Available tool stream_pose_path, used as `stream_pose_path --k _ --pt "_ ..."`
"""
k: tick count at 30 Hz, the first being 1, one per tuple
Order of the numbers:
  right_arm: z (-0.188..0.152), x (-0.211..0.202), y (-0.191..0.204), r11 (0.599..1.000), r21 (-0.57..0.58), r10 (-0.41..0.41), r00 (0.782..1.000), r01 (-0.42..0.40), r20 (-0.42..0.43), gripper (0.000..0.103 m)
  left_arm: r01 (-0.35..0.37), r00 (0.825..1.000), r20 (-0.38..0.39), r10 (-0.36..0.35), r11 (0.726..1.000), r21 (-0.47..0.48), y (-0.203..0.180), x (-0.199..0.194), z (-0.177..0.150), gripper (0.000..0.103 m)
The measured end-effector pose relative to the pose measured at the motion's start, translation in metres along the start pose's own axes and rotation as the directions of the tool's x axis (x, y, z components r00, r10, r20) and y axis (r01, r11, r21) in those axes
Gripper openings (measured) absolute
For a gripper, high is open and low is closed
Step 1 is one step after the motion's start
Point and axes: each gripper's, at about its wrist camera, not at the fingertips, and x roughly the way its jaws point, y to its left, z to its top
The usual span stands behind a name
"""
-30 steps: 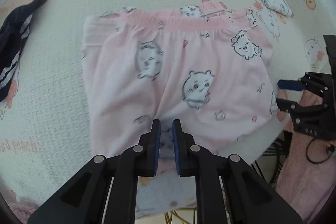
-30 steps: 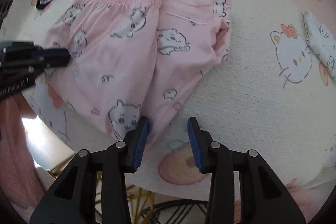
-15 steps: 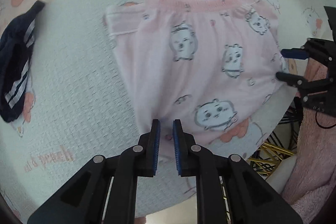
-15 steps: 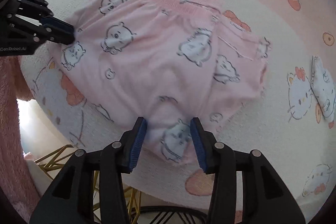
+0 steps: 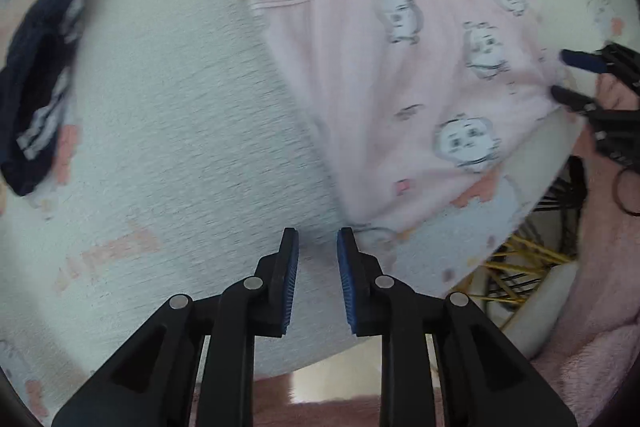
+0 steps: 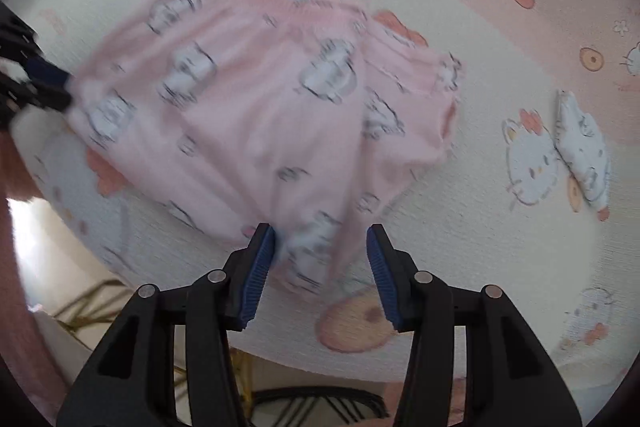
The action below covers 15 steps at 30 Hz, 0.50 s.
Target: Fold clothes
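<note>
No lettering can be read for certain. The bed cover (image 5: 168, 131) carries a line of pink letters near its front edge, smeared by blur in the left wrist view. In the right wrist view, small pink script beside the cat face at the far edge is too tiny to make out.

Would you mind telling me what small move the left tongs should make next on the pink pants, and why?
Probably slide the left tongs, whose jaws have just been opening with nothing between them, toward the near corner of the pink pants and close on it. The right tongs already straddle the opposite near edge, so both could then lift for a fold.
</note>
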Motion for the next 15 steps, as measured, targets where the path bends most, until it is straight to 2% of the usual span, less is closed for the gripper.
stream_pose_path --k 1,3,4,7,9,10,11,13,15 --pt "-0.004 -0.006 -0.01 0.998 0.048 0.048 0.999 -0.048 0.01 0.049 -0.012 1.0 0.014 0.012 1.0 -0.013 0.009 -0.005 -0.003 0.023" --pt "-0.005 -0.021 -0.022 0.991 0.103 0.081 0.996 -0.085 0.043 0.049 0.074 0.994 0.09 -0.068 0.995 -0.063 0.021 -0.02 0.0 0.023" --pt "-0.005 -0.029 -0.028 0.987 0.125 0.091 0.994 -0.098 0.061 0.049 0.113 0.984 0.145 -0.102 0.992 -0.064 0.02 -0.029 0.006 0.023" --pt "0.018 -0.043 -0.032 0.973 0.161 0.144 0.979 -0.167 0.142 0.049 0.21 0.937 0.288 -0.198 0.978 -0.01 -0.001 -0.046 0.036 0.023" --pt "0.041 -0.044 -0.032 0.966 0.181 0.15 0.97 -0.185 0.193 0.049 0.258 0.908 0.33 -0.257 0.965 0.043 -0.017 -0.043 0.064 0.027" --pt "0.055 -0.042 -0.028 0.966 0.181 0.147 0.966 -0.187 0.212 0.049 0.266 0.908 0.32 -0.271 0.962 0.063 -0.022 -0.036 0.081 0.027" --pt "0.069 -0.031 -0.024 0.968 0.168 0.148 0.965 -0.186 0.215 0.049 0.26 0.919 0.288 -0.269 0.963 0.07 -0.024 -0.026 0.092 0.027" --pt "0.084 -0.006 -0.012 0.982 0.12 0.129 0.98 -0.148 0.15 0.049 0.225 0.953 0.191 -0.237 0.971 0.08 -0.026 -0.004 0.109 0.028" --pt "0.081 0.01 -0.024 0.987 0.103 0.11 0.989 -0.12 0.099 0.047 0.2 0.961 0.164 -0.223 0.969 0.144 -0.022 -0.001 0.102 0.028"
